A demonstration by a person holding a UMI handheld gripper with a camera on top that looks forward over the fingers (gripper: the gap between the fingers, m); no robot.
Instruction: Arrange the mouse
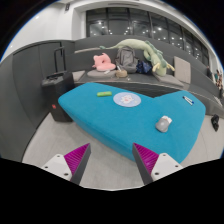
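A small grey mouse (pixel 164 123) lies on the teal table (pixel 95 118), toward its right side. A round white mouse mat (pixel 125 99) sits near the table's middle. My gripper (pixel 112 162) is held off the table's front edge, above the grey floor, well short of the mouse. Its two fingers, with magenta pads (pixel 77 158), stand wide apart and hold nothing.
A small yellow-green item (pixel 103 93) lies left of the white mat and a small blue item (pixel 189 100) near the table's right edge. A dark bin (pixel 55 95) stands left of the table. Plush toys (pixel 104 63) sit on a counter beyond.
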